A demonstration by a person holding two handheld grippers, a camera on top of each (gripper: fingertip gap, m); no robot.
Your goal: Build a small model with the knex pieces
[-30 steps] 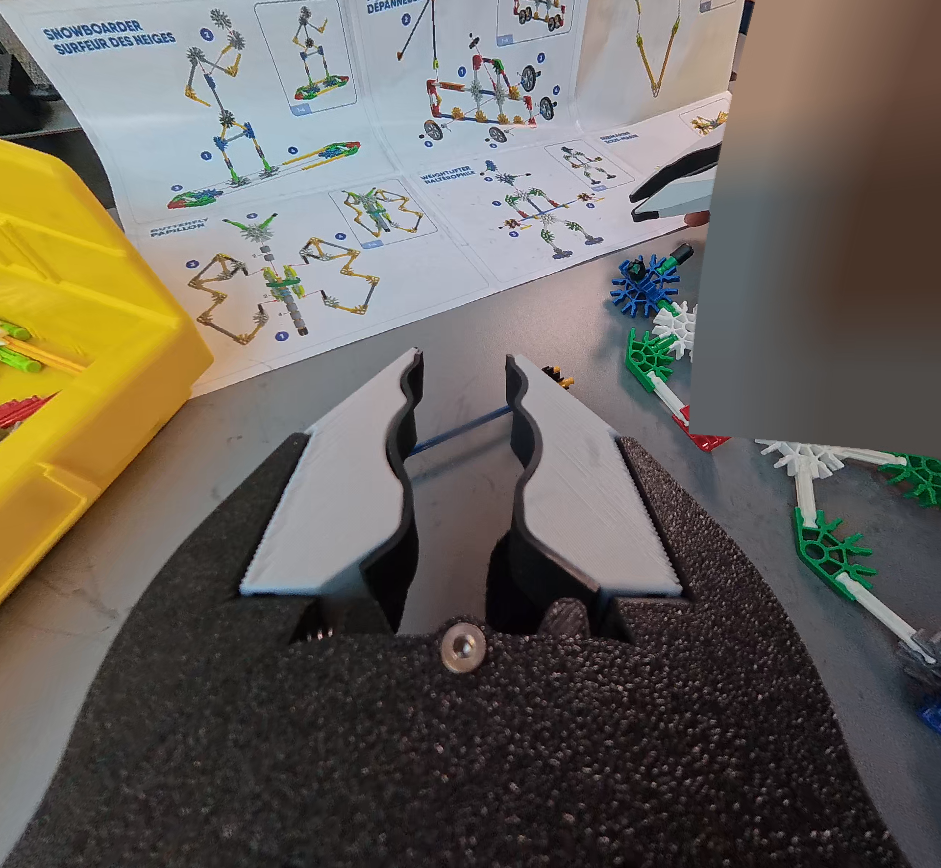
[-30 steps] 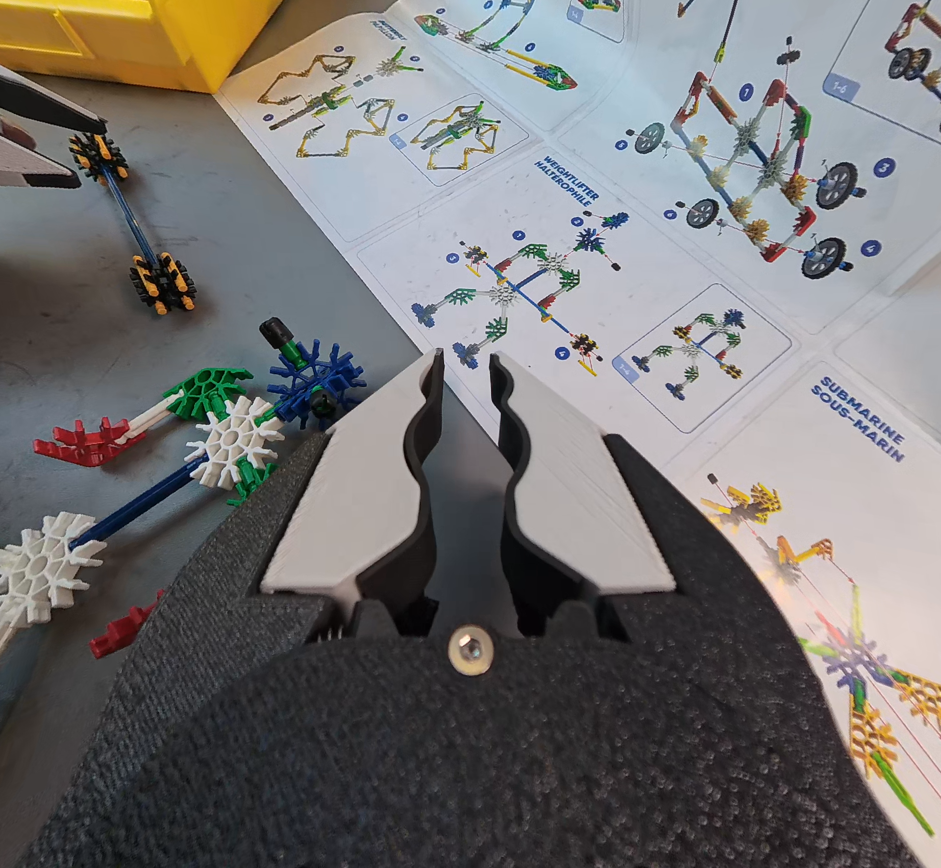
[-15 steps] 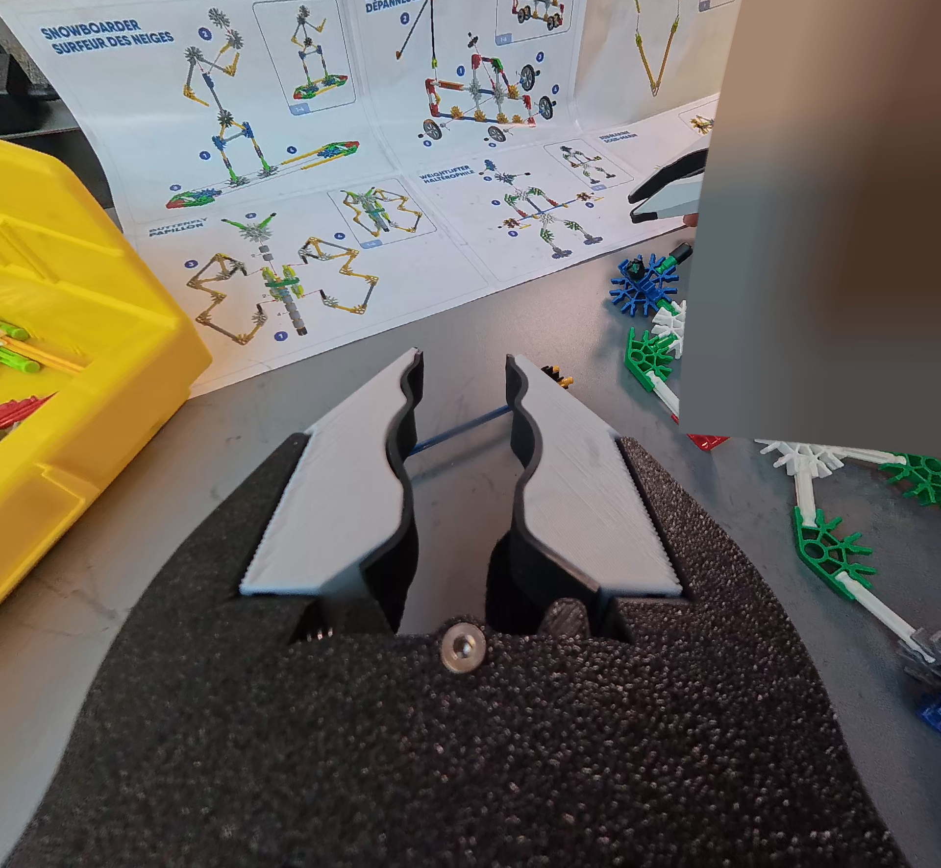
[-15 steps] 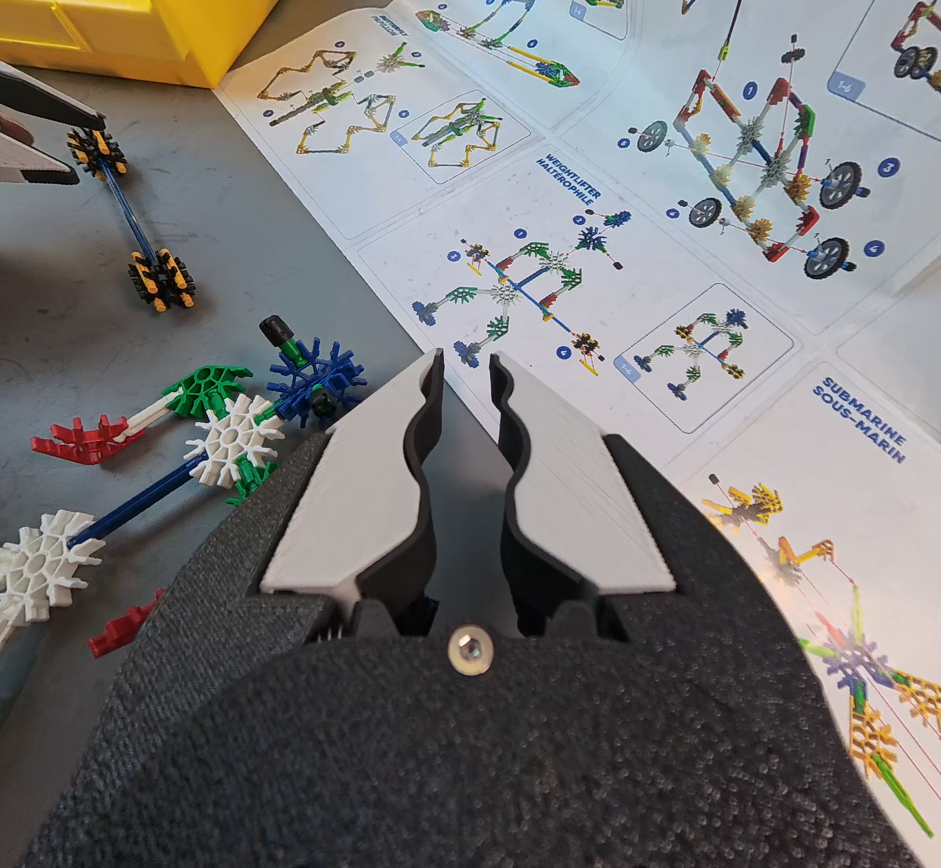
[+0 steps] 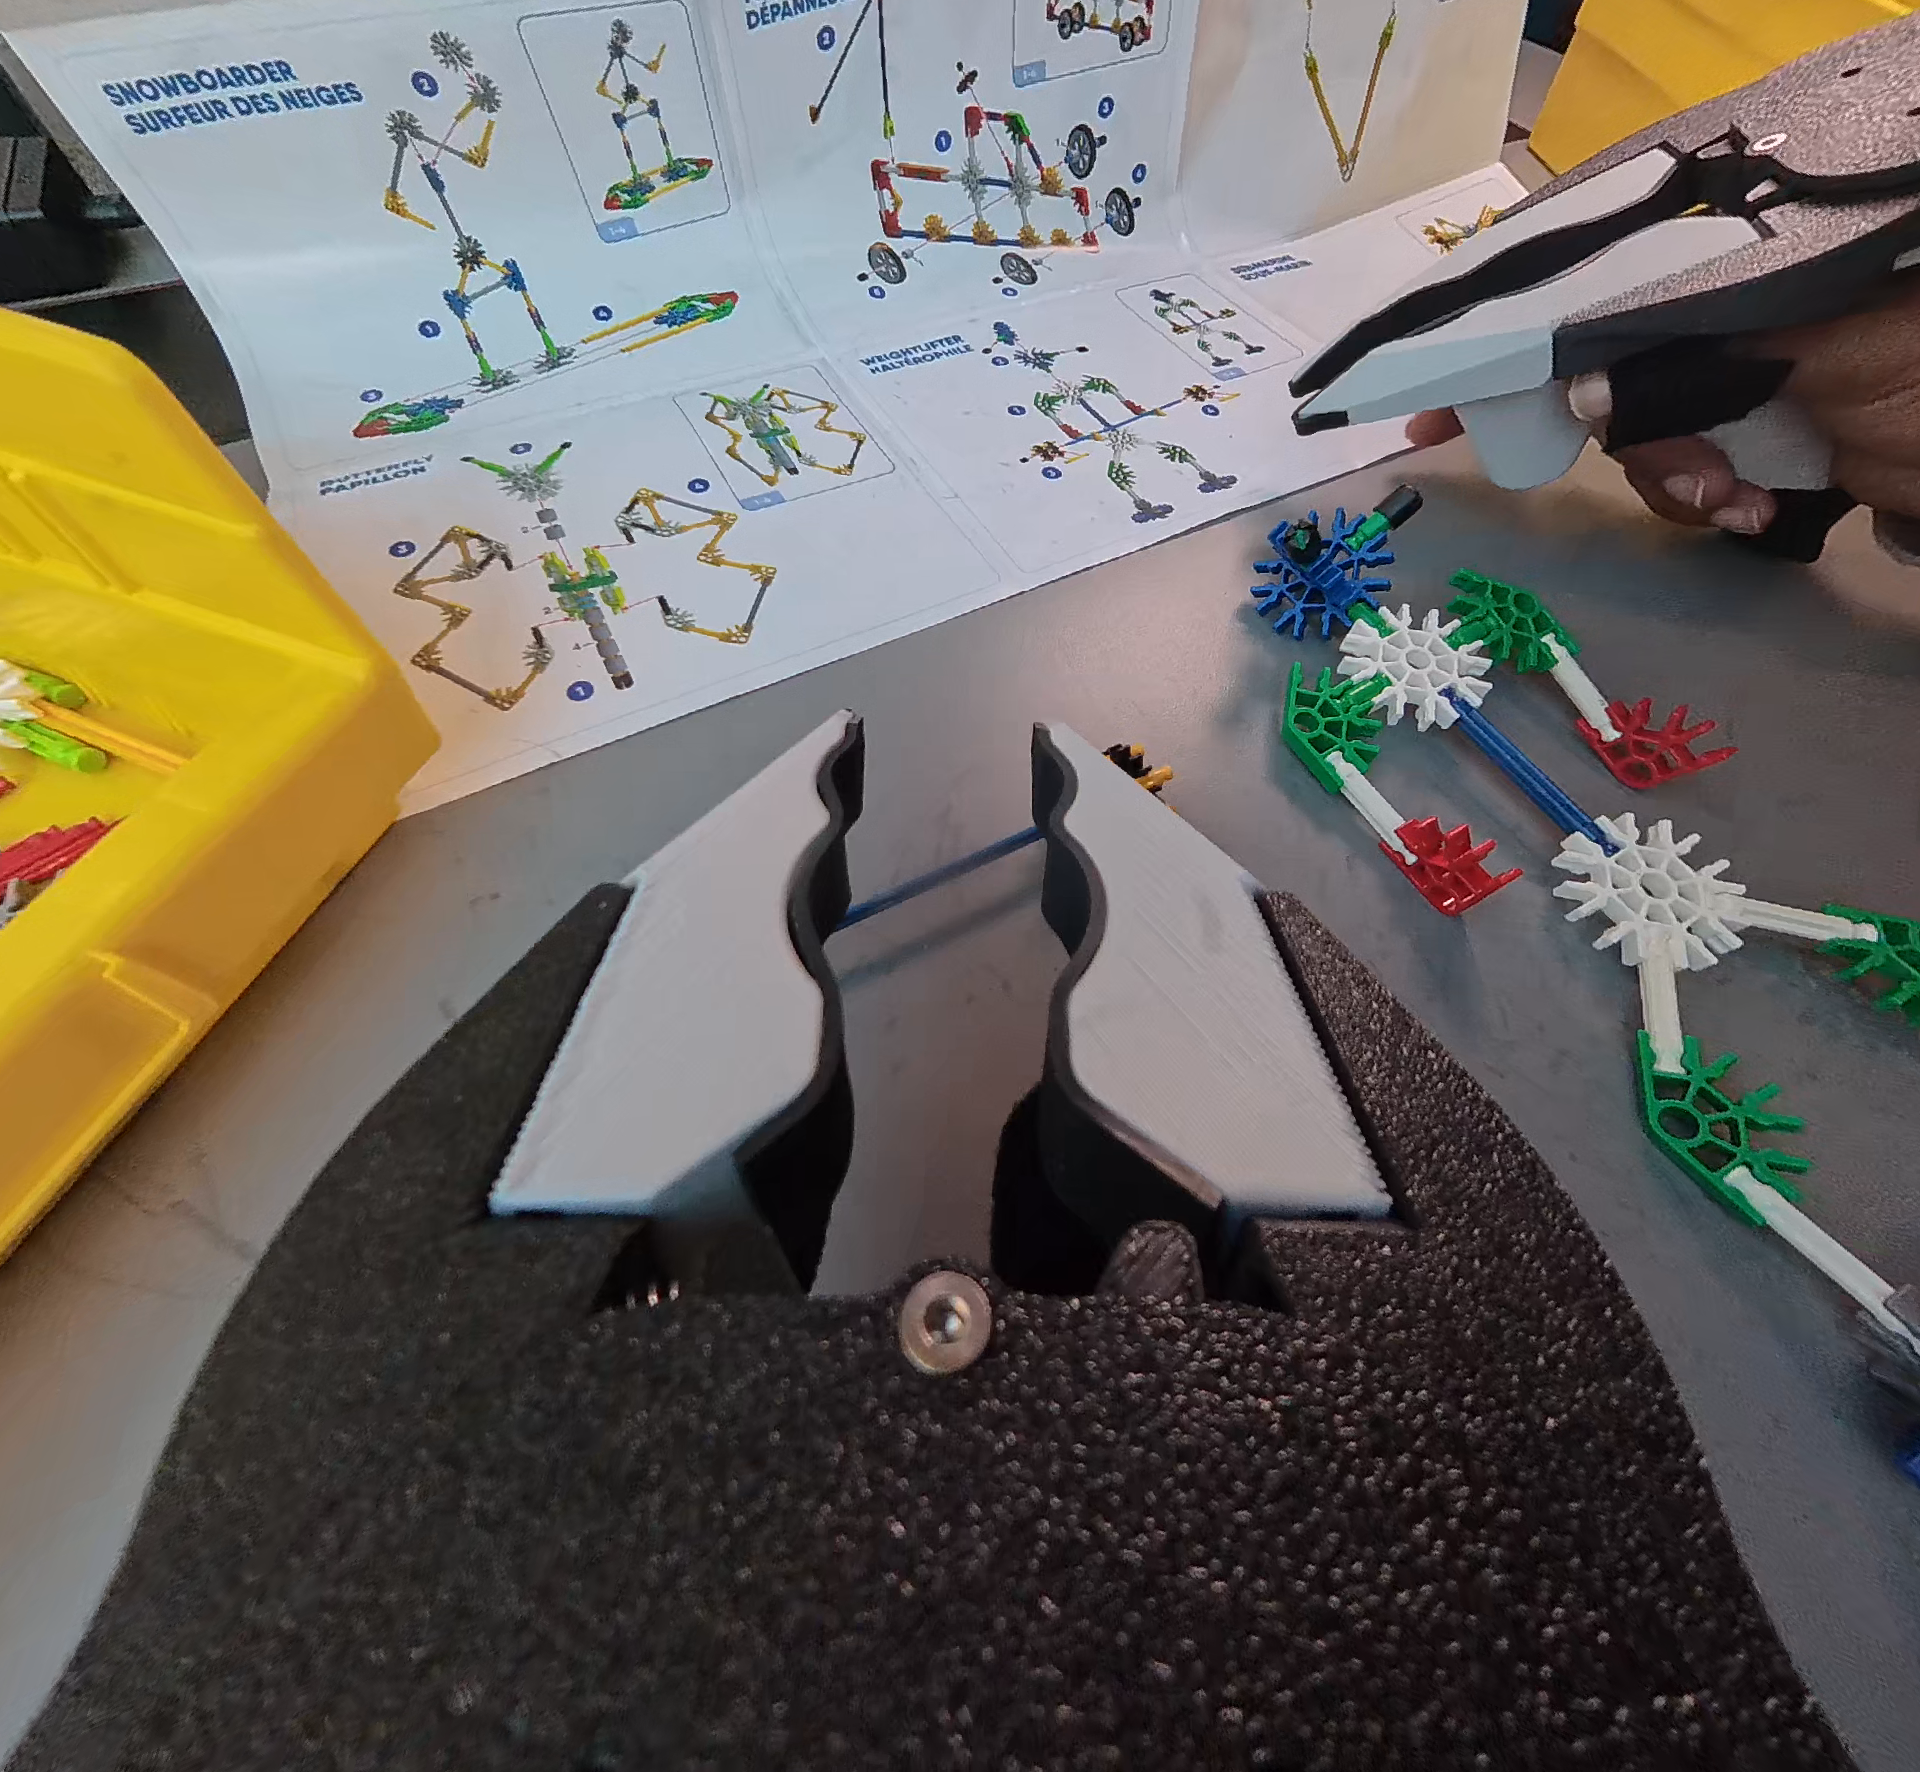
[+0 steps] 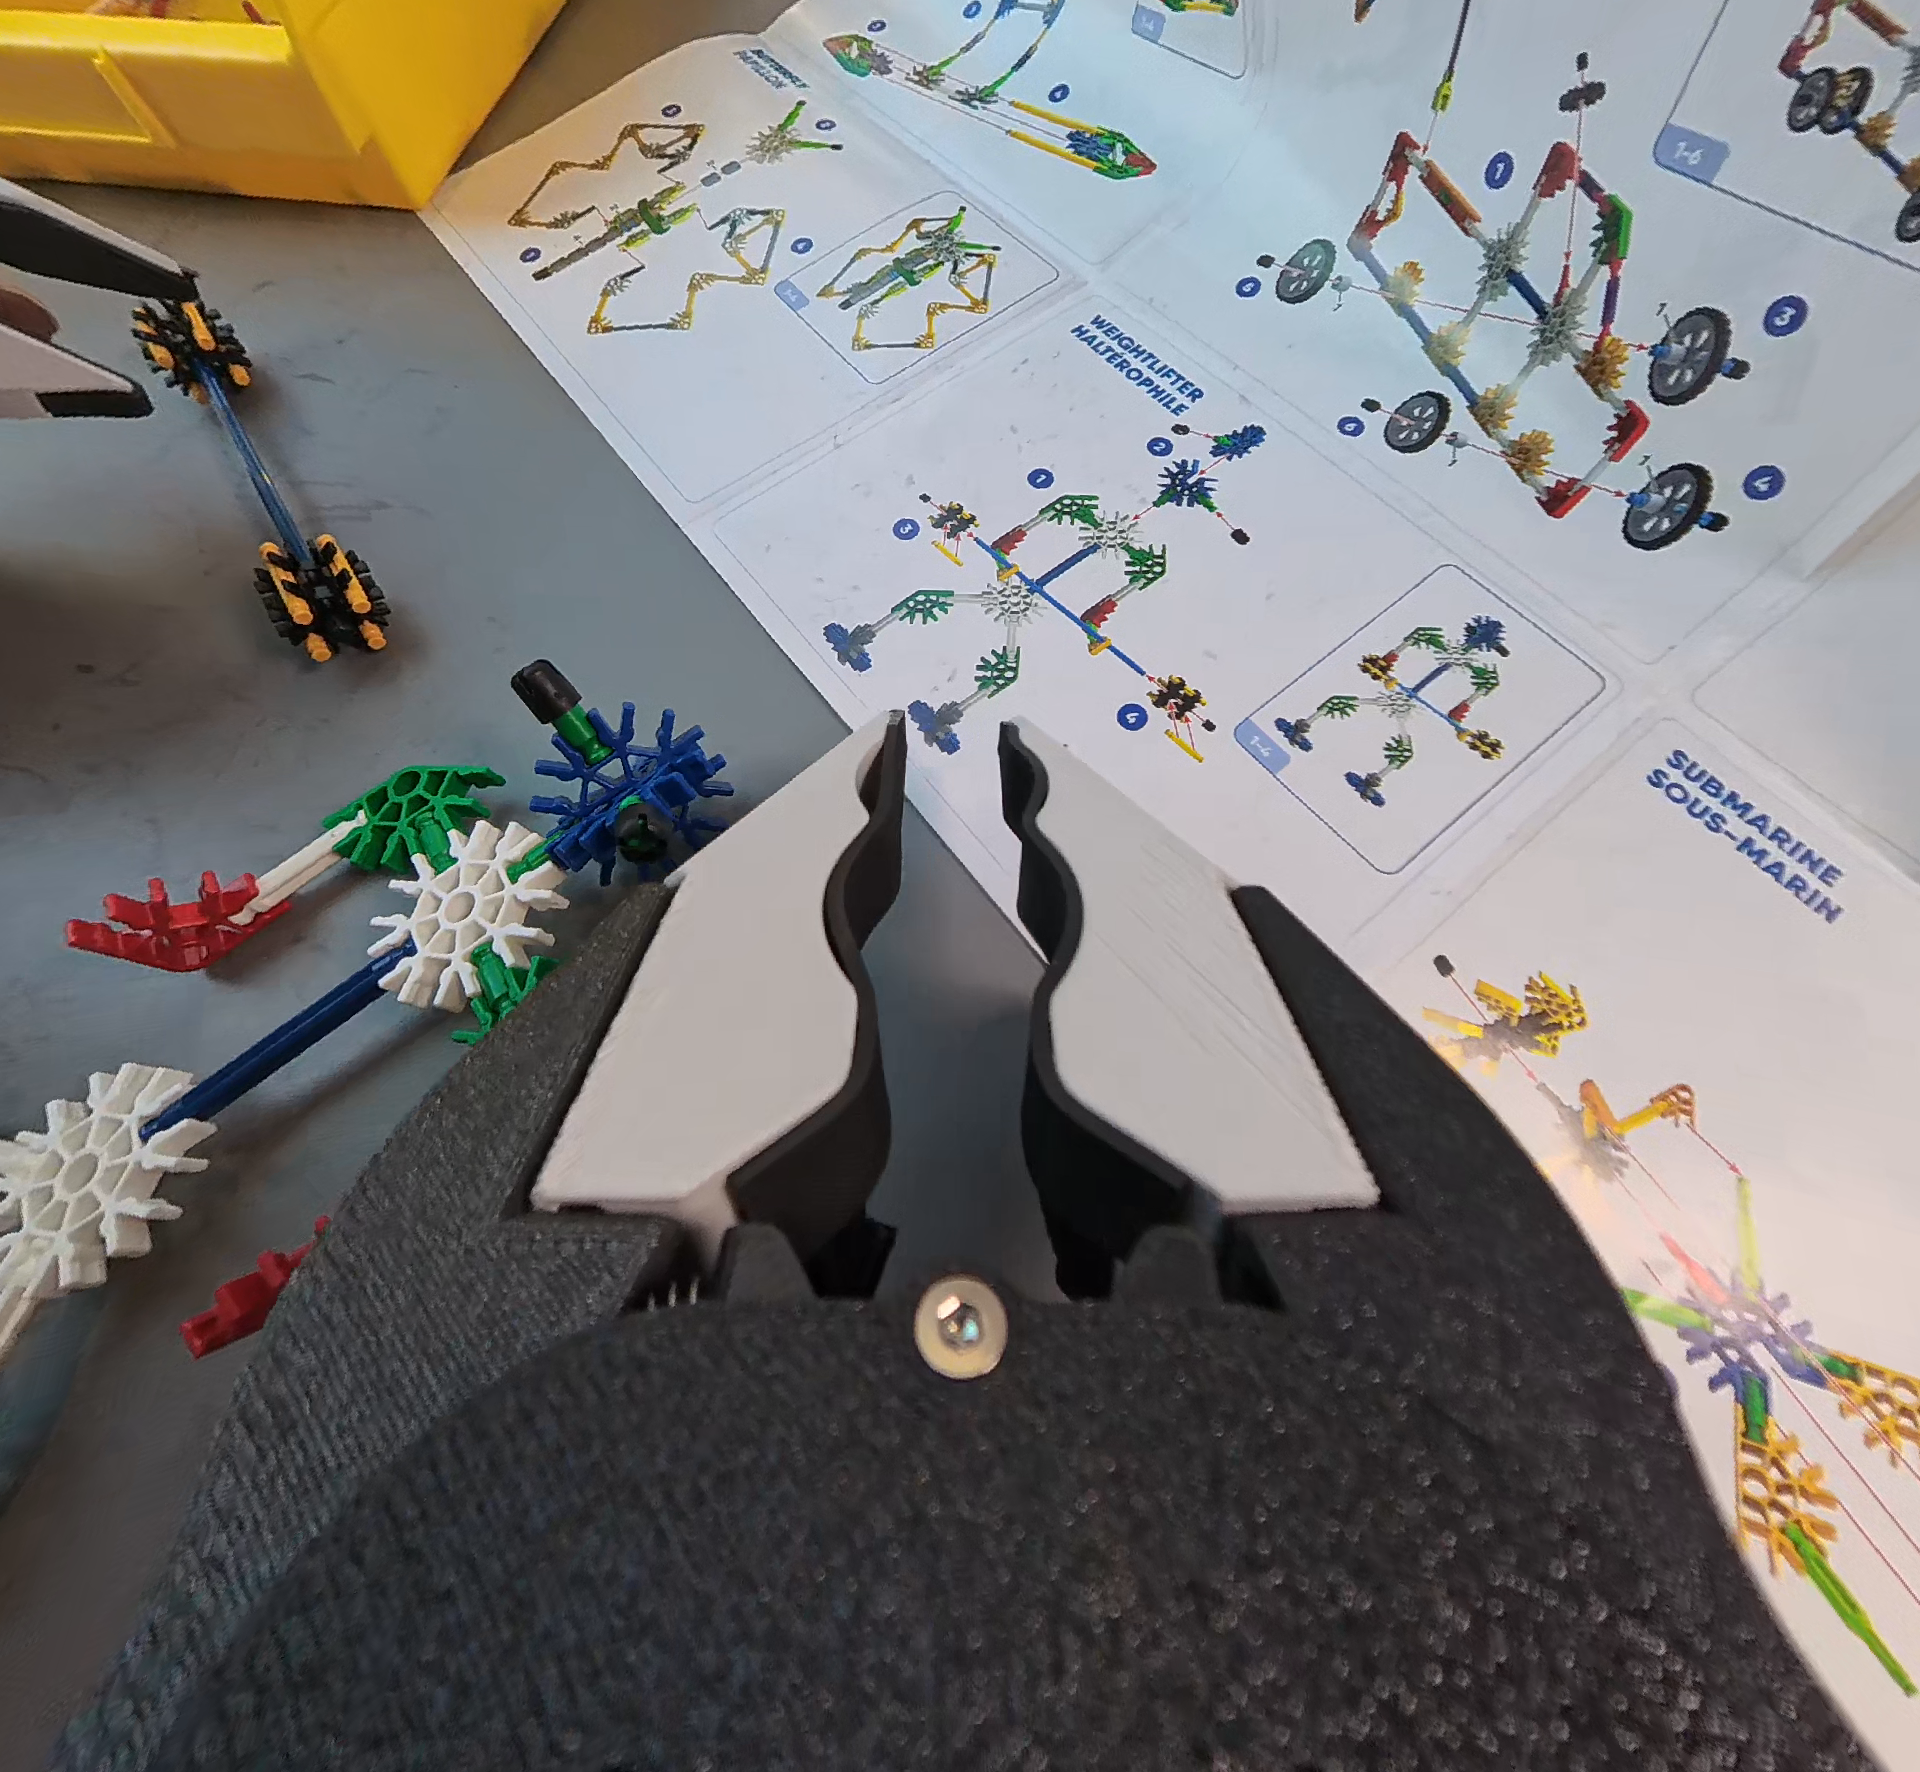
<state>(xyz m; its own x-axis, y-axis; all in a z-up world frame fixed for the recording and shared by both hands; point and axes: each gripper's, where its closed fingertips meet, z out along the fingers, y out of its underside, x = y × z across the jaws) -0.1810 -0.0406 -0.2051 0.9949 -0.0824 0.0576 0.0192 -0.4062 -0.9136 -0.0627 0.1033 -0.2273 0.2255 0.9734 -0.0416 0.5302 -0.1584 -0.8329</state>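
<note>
My left gripper (image 5: 945, 733) is open and low over the grey table. A thin blue rod (image 5: 935, 875) lies across the gap behind its fingertips, with a black-and-yellow connector (image 5: 1138, 766) just right of the right finger. In the right wrist view this rod (image 6: 255, 465) has a black-and-yellow connector at each end, one (image 6: 192, 340) at the left gripper's tips. My right gripper (image 6: 951, 725) is narrowly open and empty, over the edge of the instruction sheet (image 6: 1351, 372). A figure built of white, green, red and blue pieces (image 6: 468, 912) lies just left of it.
The figure (image 5: 1413, 662) lies to the right of my left gripper. The unfolded instruction sheet (image 5: 727, 268) curves up behind. A yellow parts bin (image 5: 156, 683) stands at the left and also shows in the right wrist view (image 6: 364, 60). Another yellow bin (image 5: 1714, 8) stands at the far right. There is about 20 cm between the tips of the two grippers.
</note>
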